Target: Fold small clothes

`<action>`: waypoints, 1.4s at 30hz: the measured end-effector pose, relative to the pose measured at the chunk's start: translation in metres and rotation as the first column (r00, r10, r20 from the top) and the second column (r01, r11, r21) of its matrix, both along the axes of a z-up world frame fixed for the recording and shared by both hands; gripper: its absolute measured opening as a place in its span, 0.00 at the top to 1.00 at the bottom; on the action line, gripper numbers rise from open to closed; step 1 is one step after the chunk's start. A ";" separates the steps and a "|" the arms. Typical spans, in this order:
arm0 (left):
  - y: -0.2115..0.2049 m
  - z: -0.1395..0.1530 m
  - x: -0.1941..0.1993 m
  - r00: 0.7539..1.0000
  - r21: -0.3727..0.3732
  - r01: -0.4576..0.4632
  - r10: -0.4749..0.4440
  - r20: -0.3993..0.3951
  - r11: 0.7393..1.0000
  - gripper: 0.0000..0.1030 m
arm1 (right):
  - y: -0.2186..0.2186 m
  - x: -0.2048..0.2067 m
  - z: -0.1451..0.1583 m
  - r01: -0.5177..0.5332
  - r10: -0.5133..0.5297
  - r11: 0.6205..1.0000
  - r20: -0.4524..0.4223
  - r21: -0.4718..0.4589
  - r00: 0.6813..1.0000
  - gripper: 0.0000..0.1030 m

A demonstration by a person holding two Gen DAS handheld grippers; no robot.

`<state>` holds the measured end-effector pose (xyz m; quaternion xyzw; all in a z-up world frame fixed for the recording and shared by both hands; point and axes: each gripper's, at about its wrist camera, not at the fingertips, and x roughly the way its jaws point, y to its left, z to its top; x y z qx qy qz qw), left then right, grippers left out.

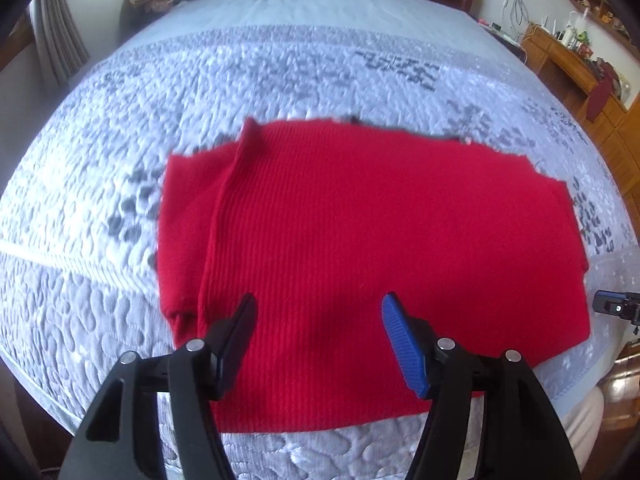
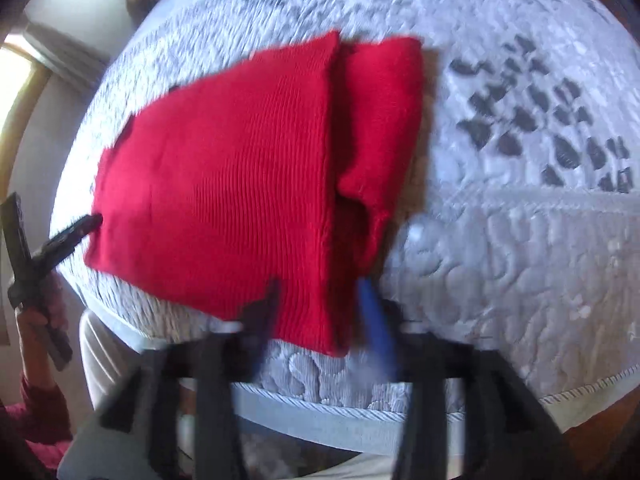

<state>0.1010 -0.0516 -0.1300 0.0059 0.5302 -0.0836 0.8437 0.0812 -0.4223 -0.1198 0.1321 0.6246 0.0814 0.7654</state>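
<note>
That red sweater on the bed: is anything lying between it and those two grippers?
Nothing visible is in the way. The red sweater lies folded on the quilted bedspread with nothing on top. The left gripper and right gripper are both open right over its near edge.

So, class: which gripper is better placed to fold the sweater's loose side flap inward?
Probably the right gripper: it hangs open over the sweater's flap edge; the left gripper hangs mid-panel.
</note>
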 end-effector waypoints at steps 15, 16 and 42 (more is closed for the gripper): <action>-0.018 0.010 0.042 0.999 -0.001 0.006 -0.006 0.036 1.000 0.27 | -0.017 0.051 -0.024 0.090 -0.092 0.995 -0.069 -0.039 0.993 0.19; -0.019 0.009 0.045 0.999 0.000 0.008 -0.008 0.036 1.000 0.25 | -0.017 0.053 -0.027 0.093 -0.096 0.995 -0.076 -0.036 0.993 0.19; -0.006 -0.050 0.083 0.993 -0.080 0.030 -0.038 -0.110 0.996 0.19 | -0.011 0.063 -0.042 0.092 -0.086 0.993 -0.080 0.073 0.993 0.43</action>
